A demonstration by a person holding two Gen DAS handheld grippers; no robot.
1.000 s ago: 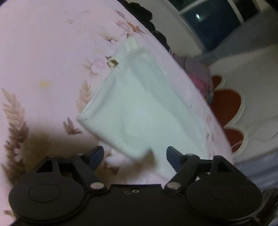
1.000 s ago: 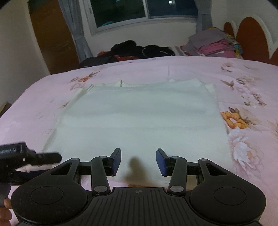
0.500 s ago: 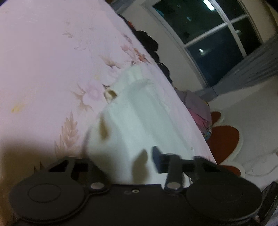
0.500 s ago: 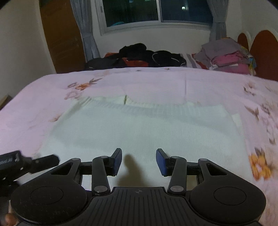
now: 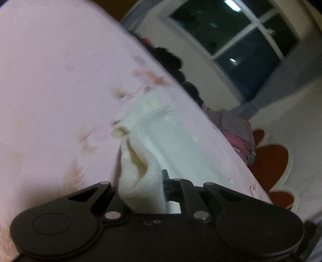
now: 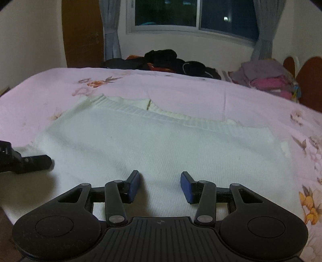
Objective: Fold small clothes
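Pinching one white sweater (image 6: 161, 145), left gripper (image 5: 140, 181) fingers clamp its corner; right gripper (image 6: 160, 184) fingers gape.

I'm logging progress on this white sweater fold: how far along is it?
Early. Done: the white sweater lies spread flat on the bed. In hand: the left gripper has pinched its near corner, bunching the fabric. The right gripper hovers open over the hem. Left: every fold.

Pink floral bedsheet (image 6: 181, 88) bearing a heap of dark clothes (image 6: 167, 60) and a folded grey-and-pink stack (image 6: 267, 78), below a curtained window (image 6: 193, 16).
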